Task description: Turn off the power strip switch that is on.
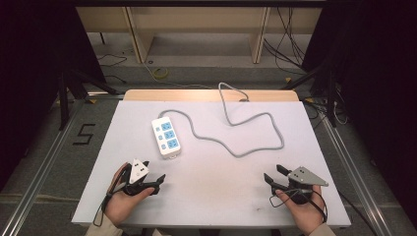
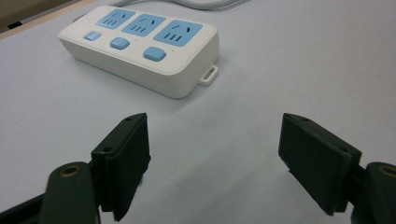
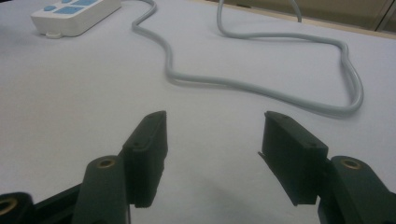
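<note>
Power strip (image 1: 166, 136): white, three blue sockets with a blue switch beside each; lies flat on the grey table top (image 1: 147, 206), left of centre, a little beyond the left gripper; the left gripper view (image 2: 140, 46) shows the socket slots, the switches and a small hanging tab at its near end, details too small to read from the high view.
Cable (image 1: 246, 142): grey; leaves the far end of the strip, winds right across the table in loose bends and runs off the far edge; the right gripper view (image 3: 261, 88) shows its bends lying flat on the surface, with the strip (image 3: 74, 14) at the upper left corner.
Left gripper (image 1: 156, 182): held in the left hand (image 1: 120, 199) at the near left of the table; jaws spread wide with nothing between them; bare table top between them in its own view (image 2: 215, 154).
Right gripper (image 1: 273, 175): held in the right hand (image 1: 305, 211) at the near right, well apart from strip and cable; jaws likewise parted and empty (image 3: 212, 149).
Floor: a black numeral 5 (image 1: 84, 133) marked left of the table, seen from the high view.
</note>
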`<state>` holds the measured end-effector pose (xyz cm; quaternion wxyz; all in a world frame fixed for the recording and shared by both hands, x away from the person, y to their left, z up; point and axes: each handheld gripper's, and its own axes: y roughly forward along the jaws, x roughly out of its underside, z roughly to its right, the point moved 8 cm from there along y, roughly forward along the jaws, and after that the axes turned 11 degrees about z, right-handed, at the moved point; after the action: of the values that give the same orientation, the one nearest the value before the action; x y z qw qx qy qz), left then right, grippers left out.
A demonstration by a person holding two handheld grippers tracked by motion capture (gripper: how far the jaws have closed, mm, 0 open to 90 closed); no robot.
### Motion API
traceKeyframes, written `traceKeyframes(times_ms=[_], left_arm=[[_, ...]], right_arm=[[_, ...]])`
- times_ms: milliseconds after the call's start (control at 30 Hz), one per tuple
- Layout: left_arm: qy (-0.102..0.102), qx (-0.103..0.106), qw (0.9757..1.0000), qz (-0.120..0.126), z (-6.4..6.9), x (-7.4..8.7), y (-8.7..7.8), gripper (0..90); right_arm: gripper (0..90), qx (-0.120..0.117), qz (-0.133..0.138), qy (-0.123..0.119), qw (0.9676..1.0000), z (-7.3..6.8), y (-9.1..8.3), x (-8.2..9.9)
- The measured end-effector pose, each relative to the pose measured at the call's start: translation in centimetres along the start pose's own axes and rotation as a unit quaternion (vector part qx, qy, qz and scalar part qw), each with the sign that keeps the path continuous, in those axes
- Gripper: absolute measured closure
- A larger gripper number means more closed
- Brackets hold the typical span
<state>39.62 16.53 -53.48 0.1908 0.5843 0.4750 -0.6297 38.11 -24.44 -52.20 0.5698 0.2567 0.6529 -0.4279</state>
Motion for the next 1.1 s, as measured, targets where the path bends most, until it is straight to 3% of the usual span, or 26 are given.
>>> traceKeyframes(times_ms=[333,400,467,567,633,700,867,1100], left_arm=[[0.004,0.001,1.0,0.006,0.0,-0.4,0.3,25.5],[0.004,-0.002,1.0,0.006,0.0,-0.5,0.2,29.7],[-0.001,-0.005,1.0,0.004,-0.2,-0.5,0.1,39.4],[-0.005,-0.011,0.9999,0.003,-0.3,-0.8,0.0,62.9],[0.005,-0.016,0.9999,0.002,-0.5,-1.0,-0.2,78.8],[0.009,-0.02,0.9998,0.001,-0.8,-1.3,-0.3,89.2],[-0.006,-0.03,0.9994,-0.015,-1.8,-1.6,0.2,89.5],[-0.004,-0.045,0.9986,-0.027,-4.0,-3.1,1.3,89.4]], right_arm=[[41.4,0.004,0.003,0.0,1.0,0.1,-0.4,0.0],[41.3,0.005,0.003,0.0,1.0,0.1,-0.5,0.1],[41.4,0.006,0.003,0.001,1.0,0.1,-0.5,0.1],[41.4,0.007,0.003,0.0,1.0,0.1,-0.6,0.0],[41.4,0.007,0.003,-0.001,1.0,0.1,-0.7,0.1],[41.4,0.007,0.003,-0.001,1.0,0.1,-0.7,0.1],[41.4,0.01,0.004,0.002,0.9999,0.2,-0.7,0.1],[41.4,0.006,0.001,0.002,1.0,0.1,-0.5,0.2]])
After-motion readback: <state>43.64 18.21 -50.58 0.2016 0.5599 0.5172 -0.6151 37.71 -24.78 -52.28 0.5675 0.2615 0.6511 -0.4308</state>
